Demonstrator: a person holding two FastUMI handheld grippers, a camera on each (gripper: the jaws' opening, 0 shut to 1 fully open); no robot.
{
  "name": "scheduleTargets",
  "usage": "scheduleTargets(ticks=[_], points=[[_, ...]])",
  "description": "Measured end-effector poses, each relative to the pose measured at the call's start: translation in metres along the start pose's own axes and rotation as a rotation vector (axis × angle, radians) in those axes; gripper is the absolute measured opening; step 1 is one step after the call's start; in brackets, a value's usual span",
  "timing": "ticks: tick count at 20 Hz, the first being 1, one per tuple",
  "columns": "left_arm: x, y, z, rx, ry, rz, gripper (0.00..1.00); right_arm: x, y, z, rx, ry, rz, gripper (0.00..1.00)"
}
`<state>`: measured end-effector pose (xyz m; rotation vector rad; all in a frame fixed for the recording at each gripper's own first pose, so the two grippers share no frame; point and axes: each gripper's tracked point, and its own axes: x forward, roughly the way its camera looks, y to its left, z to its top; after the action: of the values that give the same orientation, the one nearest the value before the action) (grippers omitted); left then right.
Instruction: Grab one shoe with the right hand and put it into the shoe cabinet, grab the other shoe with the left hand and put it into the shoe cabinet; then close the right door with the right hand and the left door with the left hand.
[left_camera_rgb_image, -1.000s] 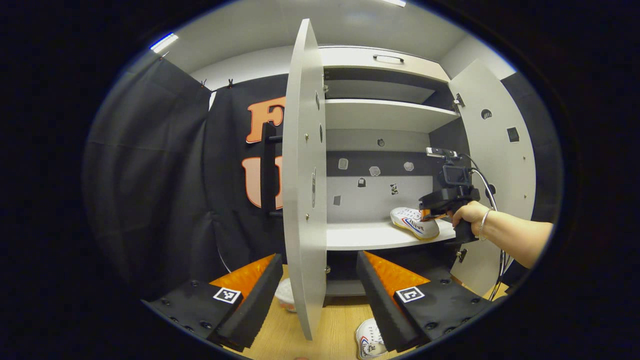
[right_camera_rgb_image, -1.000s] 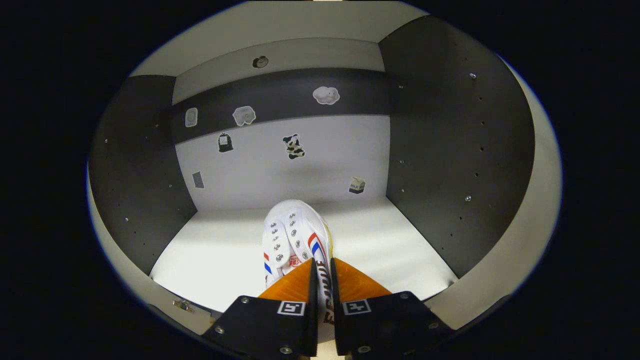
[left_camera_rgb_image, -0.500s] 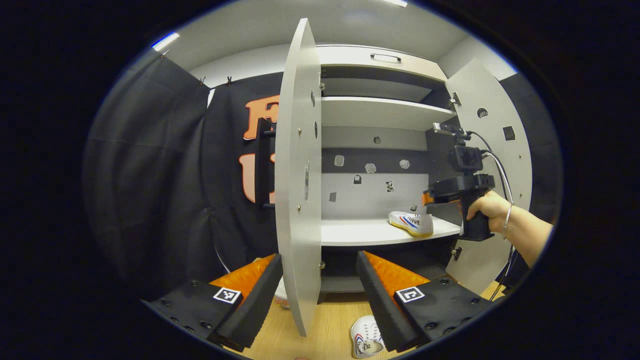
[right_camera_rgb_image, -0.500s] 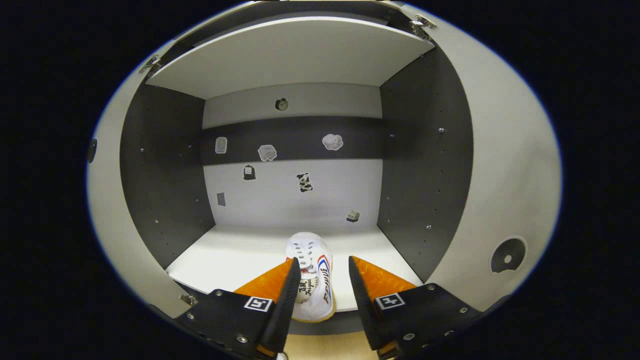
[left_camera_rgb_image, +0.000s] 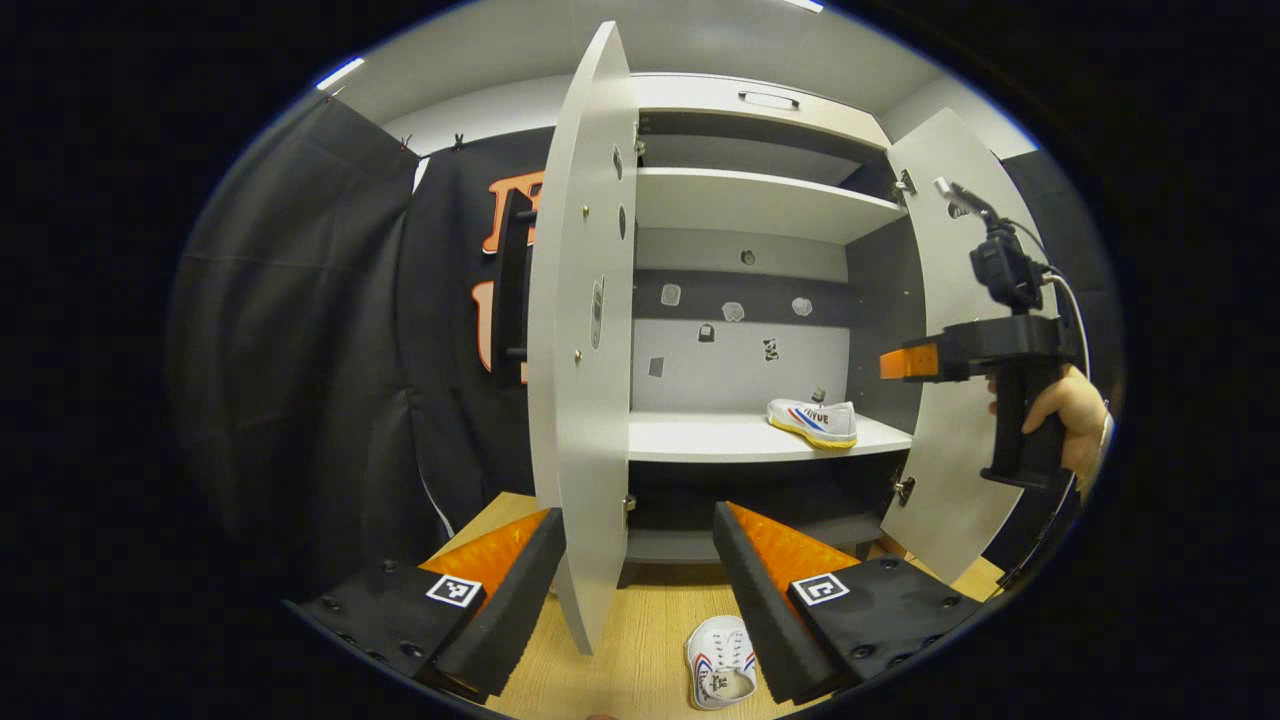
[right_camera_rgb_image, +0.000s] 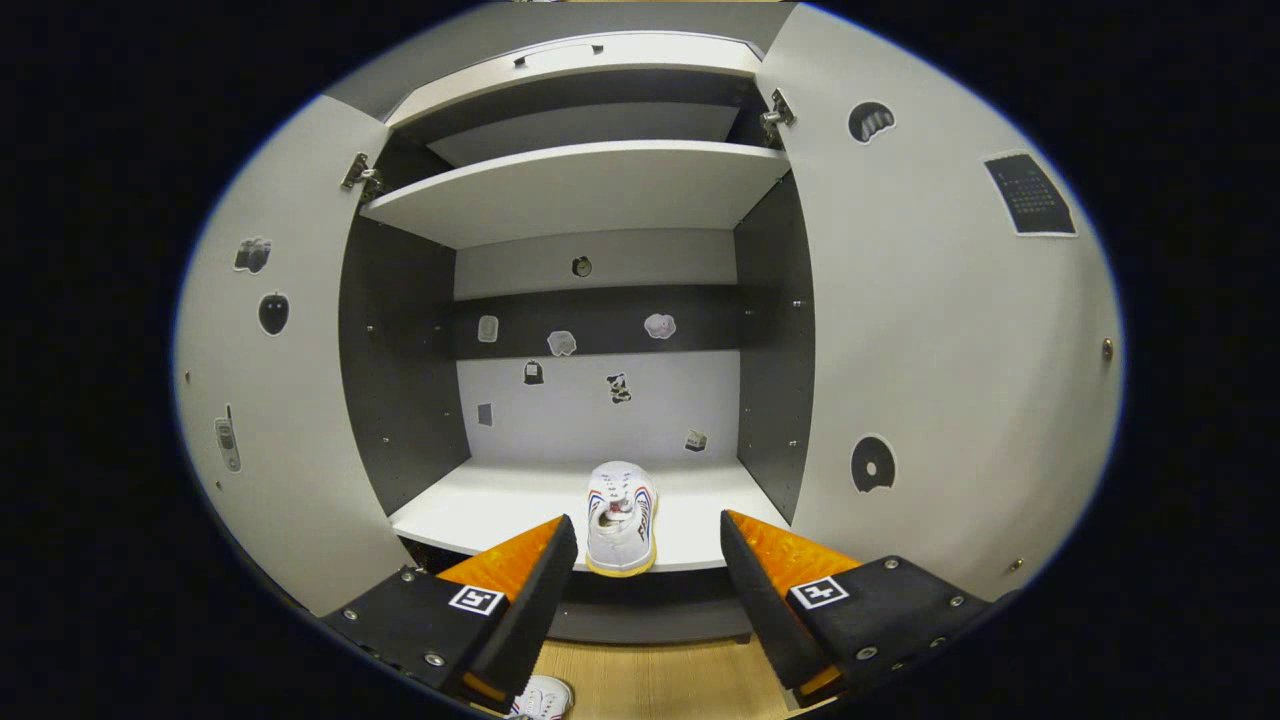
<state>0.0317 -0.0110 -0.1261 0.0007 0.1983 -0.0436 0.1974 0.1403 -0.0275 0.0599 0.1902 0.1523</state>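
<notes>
**A:** One shoe (left_camera_rgb_image: 812, 421) is in, going by the left gripper view: it sits at the right front edge of the middle shelf (left_camera_rgb_image: 700, 440) of the shoe cabinet (left_camera_rgb_image: 760, 100). The other shoe (left_camera_rgb_image: 722, 675) lies on the wooden floor (left_camera_rgb_image: 640, 650), just beside the right finger of the left tool (left_camera_rgb_image: 640, 590), whose fingers stand wide apart and hold nothing.

**B:** And the other tool?

**A:** The right tool (left_camera_rgb_image: 905, 362) is out in front of the right door (left_camera_rgb_image: 960, 330), gripped by a hand (left_camera_rgb_image: 1070, 420); from this side I cannot tell its opening. The left door (left_camera_rgb_image: 580, 330) stands edge-on straight ahead, its lower edge near the floor shoe.

**B:** Right gripper view?

**A:** The right tool (right_camera_rgb_image: 645, 590) is spread wide and empty, clear of the shelf's (right_camera_rgb_image: 500, 505) front edge. The placed shoe (right_camera_rgb_image: 621, 515) rests heel-out at that edge, right of centre. Both doors, left (right_camera_rgb_image: 280, 400) and right (right_camera_rgb_image: 930, 350), are swung fully open.

**B:** So what's left?

**A:** Second shoe, then both doors, I'd say. The shelf's left half is free, and the left door's edge is the thing to steer round.
</notes>
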Motion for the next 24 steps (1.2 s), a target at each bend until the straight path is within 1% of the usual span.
scheduleTargets(ticks=[2, 5, 7, 10, 15, 18, 19, 20, 22, 24], points=[[0.004, -0.005, -0.016, 0.0, 0.025, -0.013, 0.97, -0.021, 0.0, 0.0, 0.012, -0.017, 0.015, 0.93], [0.011, -0.015, -0.054, -0.008, 0.09, -0.038, 0.97, -0.047, -0.007, -0.005, 0.006, -0.021, 0.02, 0.93], [0.018, -0.026, -0.089, -0.034, 0.166, -0.065, 0.97, -0.06, -0.011, -0.009, 0.01, -0.021, 0.018, 0.92], [0.025, -0.035, -0.138, -0.073, 0.254, -0.087, 0.97, -0.076, -0.013, -0.014, 0.031, -0.015, 0.041, 0.93], [0.036, -0.042, -0.231, -0.053, 0.427, -0.099, 0.97, -0.094, -0.03, -0.019, 0.022, -0.019, 0.021, 0.92], [0.037, -0.049, -0.267, -0.034, 0.505, -0.122, 0.98, -0.102, -0.039, -0.021, 0.018, -0.019, 0.006, 0.92], [0.036, -0.051, -0.278, -0.034, 0.53, -0.128, 0.99, -0.104, -0.042, -0.022, 0.019, -0.017, 0.001, 0.92], [0.036, -0.052, -0.287, -0.038, 0.554, -0.132, 0.98, -0.105, -0.045, -0.022, 0.018, -0.018, -0.005, 0.93], [0.032, -0.051, -0.299, -0.038, 0.608, -0.132, 0.98, -0.108, -0.05, -0.025, 0.021, -0.012, -0.011, 0.92], [0.031, -0.05, -0.31, -0.017, 0.646, -0.132, 0.98, -0.109, -0.052, -0.03, 0.034, 0.001, -0.01, 0.93]])
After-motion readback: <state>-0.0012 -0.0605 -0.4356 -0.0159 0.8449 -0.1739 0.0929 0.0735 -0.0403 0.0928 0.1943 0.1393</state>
